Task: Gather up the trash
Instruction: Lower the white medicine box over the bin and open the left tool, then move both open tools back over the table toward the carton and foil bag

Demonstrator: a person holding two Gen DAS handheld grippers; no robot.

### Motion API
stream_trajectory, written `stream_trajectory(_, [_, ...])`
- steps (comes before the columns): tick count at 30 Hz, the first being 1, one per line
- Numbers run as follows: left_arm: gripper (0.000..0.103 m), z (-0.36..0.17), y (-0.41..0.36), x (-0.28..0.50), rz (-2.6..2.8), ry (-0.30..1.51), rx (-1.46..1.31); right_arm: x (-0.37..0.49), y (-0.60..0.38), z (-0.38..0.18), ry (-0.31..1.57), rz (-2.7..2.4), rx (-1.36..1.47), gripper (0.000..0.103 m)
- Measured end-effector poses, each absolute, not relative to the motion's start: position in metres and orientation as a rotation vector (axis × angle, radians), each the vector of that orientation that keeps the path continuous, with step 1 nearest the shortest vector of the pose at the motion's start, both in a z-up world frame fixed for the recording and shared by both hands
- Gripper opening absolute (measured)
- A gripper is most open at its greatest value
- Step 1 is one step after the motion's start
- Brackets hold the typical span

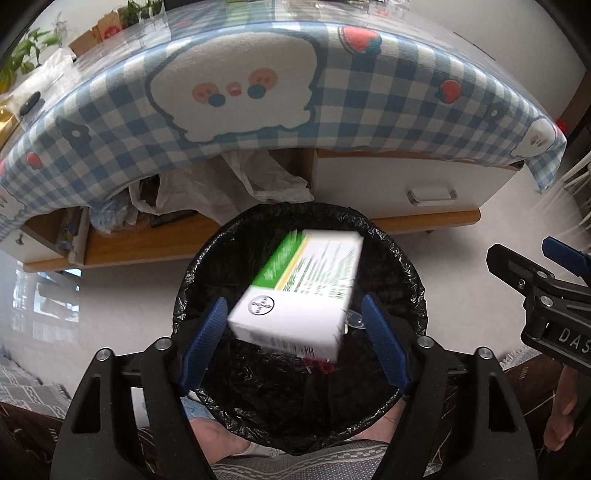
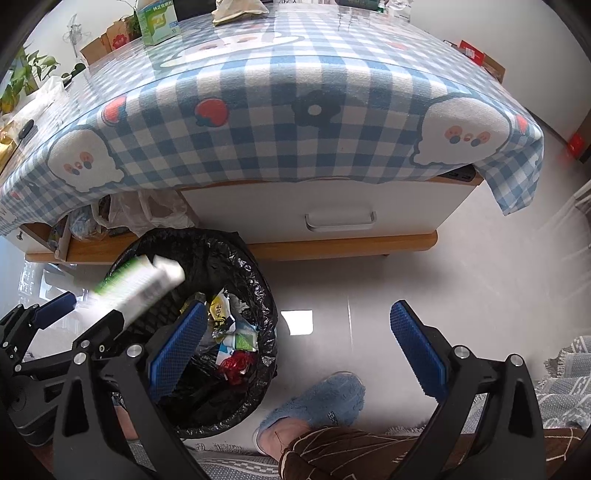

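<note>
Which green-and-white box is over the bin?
The blurred white box with the green stripe, tilted between the left tool's open blue pads above the black-lined bin. The other green box stands on the tablecloth.

Worktop (image 2: 369, 206) at 12 o'clock: low white unit with a drawer handle (image 2: 340, 220) and a wood base. A blue-checked tablecloth (image 2: 280, 122), printed with strawberries and white cartoon figures, hangs over the front edge. Clear plastic bags (image 1: 258, 181) are stuffed in the open shelf beneath, 11 o'clock. A green-white carton (image 2: 159, 20) stands on the cloth, far side. Potted plants (image 2: 22, 74) at 10 o'clock. Glossy pale floor (image 2: 369, 288). A blue fuzzy slipper (image 2: 325, 402) on a foot at 6 o'clock. Grey patterned rug (image 2: 569, 387) at 4 o'clock.
</note>
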State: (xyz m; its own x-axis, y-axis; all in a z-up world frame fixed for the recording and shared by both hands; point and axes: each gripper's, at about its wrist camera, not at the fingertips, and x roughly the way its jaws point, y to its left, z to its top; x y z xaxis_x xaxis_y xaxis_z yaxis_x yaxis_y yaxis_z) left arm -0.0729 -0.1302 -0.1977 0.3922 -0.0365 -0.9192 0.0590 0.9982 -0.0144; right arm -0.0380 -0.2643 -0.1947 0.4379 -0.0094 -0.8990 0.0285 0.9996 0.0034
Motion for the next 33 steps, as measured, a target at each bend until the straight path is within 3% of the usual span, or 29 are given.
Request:
stream_trajectory(7, [0.096,-0.167,-0.114,-0.078,-0.027,1.085,0.018,-0.041,-0.260,-0.170,1.053,-0.007,0.023,0.095])
stream_trajectory(20, [0.097,-0.086,-0.089,-0.060,-0.022,0.953,-0.034,-0.029,-0.249,-0.086,0.862,0.031,0.012,0.095])
stream_trajectory(33, [0.097,-0.037,-0.066,0.060,0.036,0.898,-0.063,0.079,-0.238,-0.042,0.799,0.061,-0.054,0.095])
